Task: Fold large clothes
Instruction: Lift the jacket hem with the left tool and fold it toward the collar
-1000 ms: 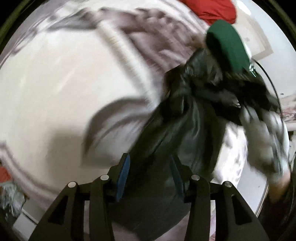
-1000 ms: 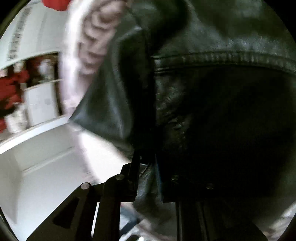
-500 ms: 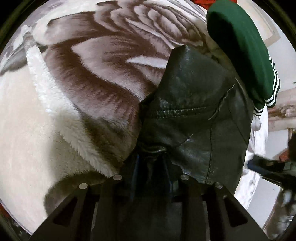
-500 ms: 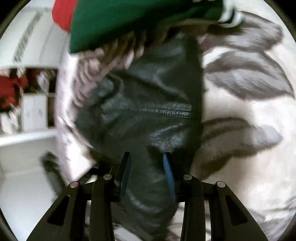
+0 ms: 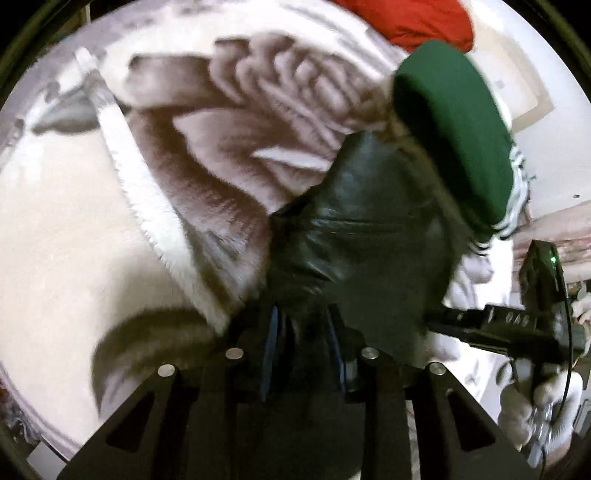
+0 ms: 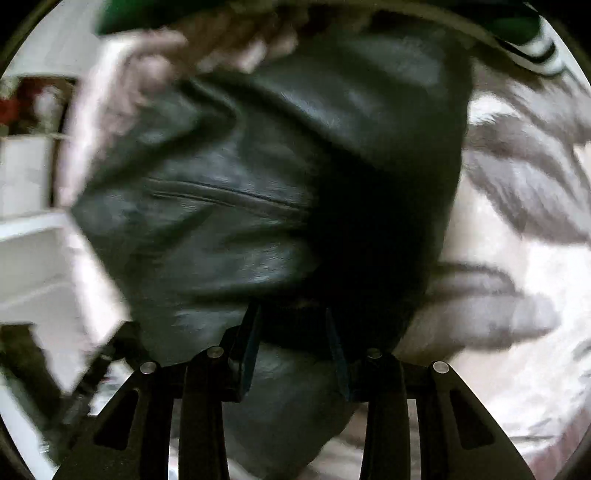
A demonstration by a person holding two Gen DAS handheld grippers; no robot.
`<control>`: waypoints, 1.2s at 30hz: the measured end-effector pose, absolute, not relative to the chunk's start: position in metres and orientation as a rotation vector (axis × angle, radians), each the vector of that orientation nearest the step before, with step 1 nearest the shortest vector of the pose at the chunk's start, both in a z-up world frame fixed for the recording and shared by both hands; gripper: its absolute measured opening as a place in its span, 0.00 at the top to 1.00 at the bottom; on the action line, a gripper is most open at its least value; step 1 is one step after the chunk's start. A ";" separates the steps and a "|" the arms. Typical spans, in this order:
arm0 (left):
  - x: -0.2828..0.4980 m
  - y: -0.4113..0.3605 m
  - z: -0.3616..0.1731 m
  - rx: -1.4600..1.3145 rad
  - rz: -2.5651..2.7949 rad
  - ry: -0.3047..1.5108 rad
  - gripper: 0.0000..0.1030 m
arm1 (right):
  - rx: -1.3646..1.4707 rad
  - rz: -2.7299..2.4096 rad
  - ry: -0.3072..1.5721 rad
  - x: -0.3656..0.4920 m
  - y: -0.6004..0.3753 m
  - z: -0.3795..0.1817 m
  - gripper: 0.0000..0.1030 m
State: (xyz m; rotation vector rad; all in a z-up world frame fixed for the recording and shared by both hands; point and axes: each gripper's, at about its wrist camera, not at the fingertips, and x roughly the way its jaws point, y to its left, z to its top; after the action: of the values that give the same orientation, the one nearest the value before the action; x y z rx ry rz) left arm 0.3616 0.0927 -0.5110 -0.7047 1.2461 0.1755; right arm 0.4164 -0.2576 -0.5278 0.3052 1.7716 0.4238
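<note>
A black leather jacket (image 5: 354,236) lies bunched on a white-and-brown fleece blanket (image 5: 207,155). My left gripper (image 5: 301,350) is shut on a fold of the jacket at its near edge. In the right wrist view the jacket (image 6: 258,192) fills the middle. My right gripper (image 6: 291,350) stands open with its blue pads apart over the jacket's near edge. The right gripper's black body (image 5: 517,328) shows at the right of the left wrist view, held by a white-gloved hand (image 5: 532,417).
A folded green garment with white stripes (image 5: 454,133) lies just beyond the jacket, and a red one (image 5: 410,18) behind it. The blanket (image 6: 517,258) spreads to the right. White shelves (image 6: 26,229) stand at the left of the right wrist view.
The right gripper let go of the jacket about a second ago and has moved in close over its near edge. The left gripper closed on a jacket fold and still holds it.
</note>
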 end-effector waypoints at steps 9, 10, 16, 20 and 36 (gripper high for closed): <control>0.380 0.067 -0.561 -0.751 0.155 1.302 0.77 | 0.603 0.395 1.699 0.462 -0.375 -0.562 0.31; 0.381 0.067 -0.563 -0.749 0.153 1.297 0.77 | 0.625 0.402 1.700 0.473 -0.377 -0.576 0.31; 0.383 0.066 -0.560 -0.725 0.082 1.292 0.67 | 0.654 0.567 1.667 0.492 -0.354 -0.605 0.32; 0.388 0.055 -0.550 -0.735 0.057 1.311 0.60 | 0.761 0.506 1.635 0.466 -0.389 -0.586 0.62; 0.368 -0.053 -0.589 -0.831 -0.084 1.408 0.97 | 0.907 0.243 1.620 0.285 -0.575 -0.561 0.38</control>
State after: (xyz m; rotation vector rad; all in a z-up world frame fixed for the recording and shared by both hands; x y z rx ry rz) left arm 0.3684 -0.0535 -0.5893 -0.8307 1.4085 -0.0841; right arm 0.2851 -0.5751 -0.5614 0.9075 1.6198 0.2425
